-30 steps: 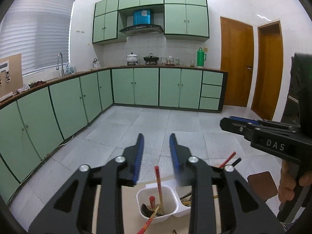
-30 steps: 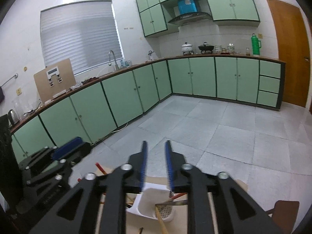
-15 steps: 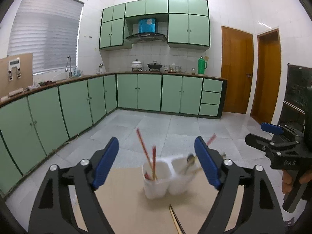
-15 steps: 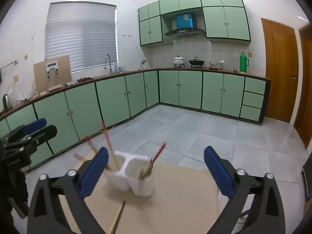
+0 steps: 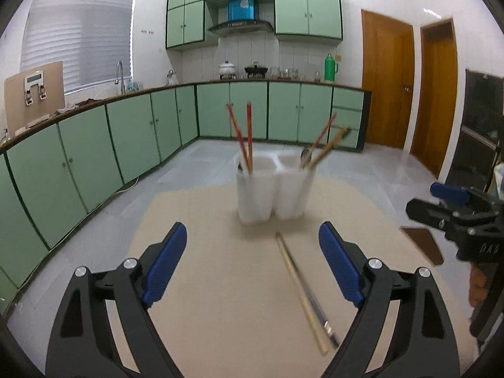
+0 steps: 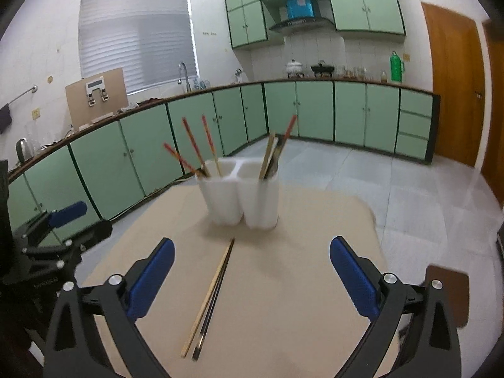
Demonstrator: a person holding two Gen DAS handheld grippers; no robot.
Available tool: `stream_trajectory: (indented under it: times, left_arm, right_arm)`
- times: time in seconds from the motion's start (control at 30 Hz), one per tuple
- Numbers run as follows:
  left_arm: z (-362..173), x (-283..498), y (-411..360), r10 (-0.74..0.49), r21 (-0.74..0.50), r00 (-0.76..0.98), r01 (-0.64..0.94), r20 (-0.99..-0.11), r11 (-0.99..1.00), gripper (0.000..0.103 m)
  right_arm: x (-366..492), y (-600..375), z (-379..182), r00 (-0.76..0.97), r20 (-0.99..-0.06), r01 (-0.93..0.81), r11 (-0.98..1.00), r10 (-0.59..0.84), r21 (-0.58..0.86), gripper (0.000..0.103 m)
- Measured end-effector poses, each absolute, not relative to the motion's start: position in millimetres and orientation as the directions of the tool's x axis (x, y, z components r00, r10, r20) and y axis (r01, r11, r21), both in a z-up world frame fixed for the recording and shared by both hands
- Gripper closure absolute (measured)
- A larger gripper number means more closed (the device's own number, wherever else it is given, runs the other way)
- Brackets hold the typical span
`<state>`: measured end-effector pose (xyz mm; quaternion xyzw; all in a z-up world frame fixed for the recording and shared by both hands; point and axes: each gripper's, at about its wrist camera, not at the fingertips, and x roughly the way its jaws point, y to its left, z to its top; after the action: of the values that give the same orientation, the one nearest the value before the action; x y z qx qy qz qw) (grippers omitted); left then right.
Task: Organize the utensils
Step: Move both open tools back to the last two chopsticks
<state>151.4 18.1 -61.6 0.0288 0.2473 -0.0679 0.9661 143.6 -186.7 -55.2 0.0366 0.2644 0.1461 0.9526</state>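
A white two-compartment utensil holder (image 5: 271, 189) (image 6: 242, 198) stands upright on the beige table (image 5: 195, 252) (image 6: 299, 252). Red chopsticks (image 5: 245, 135) (image 6: 195, 145) lean in its left compartment. A red chopstick, a bamboo stick and a dark utensil (image 5: 321, 145) (image 6: 274, 151) lean in the right one. A pair of long sticks, one bamboo and one dark (image 5: 302, 286) (image 6: 211, 296), lies flat on the table in front of the holder. My left gripper (image 5: 252, 233) is opening with nothing between its jaws. My right gripper (image 6: 252, 242) is open and empty. Both hover short of the holder.
Green kitchen cabinets (image 5: 94, 157) line the left and far walls beyond the table edge. A brown stool seat (image 5: 422, 245) (image 6: 447, 286) shows past the table's right side. Two wooden doors (image 5: 387, 85) stand at the right.
Both grippers have opened wide from nearly shut. They have pulled back and sunk, away from above the holder. The pair of sticks on the table has come into full view.
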Motion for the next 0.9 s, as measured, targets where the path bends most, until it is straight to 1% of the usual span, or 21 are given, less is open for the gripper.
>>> stream_trajectory:
  times: [0.23,0.3,0.4,0.53,0.7,0.73,0.83,0.9]
  left_arm:
    - [-103,131,23,-0.111,0.022,0.824,0.148,-0.555,0.989,0.019]
    - [-113,129,25,-0.105,0.022,0.813,0.143,-0.572,0.990,0.019]
    - [-128,124,26,-0.097,0.023,0.797,0.137,-0.596,0.990,0.019]
    - [-144,122,30,-0.083,0.024,0.771,0.127,-0.631,0.992,0.019]
    - [-156,118,38,-0.061,0.028,0.753,0.104,-0.655,0.994,0.019]
    - [-157,117,39,-0.057,0.028,0.751,0.101,-0.658,0.995,0.019]
    - [-160,115,47,-0.045,0.028,0.743,0.085,-0.667,0.996,0.019]
    - [-162,114,49,-0.039,0.027,0.742,0.077,-0.669,0.997,0.019]
  right_arm:
    - [131,-182,-97,0.786,-0.569,-0.208,0.970,0.242,0.126,0.006]
    - [129,-177,-111,0.776,-0.596,-0.194,0.977,0.208,0.088,0.006]
    - [130,-170,-132,0.743,-0.639,-0.197,0.978,0.198,0.075,0.006]
    - [130,-162,-155,0.678,-0.699,-0.204,0.972,0.228,0.120,0.006]
    - [125,-152,-175,0.650,-0.727,-0.184,0.974,0.223,0.133,0.007]
    - [124,-149,-176,0.645,-0.731,-0.184,0.974,0.221,0.132,0.008]
    - [121,-140,-182,0.641,-0.738,-0.190,0.975,0.211,0.113,0.017]
    - [120,-136,-185,0.632,-0.746,-0.202,0.974,0.210,0.103,0.025]
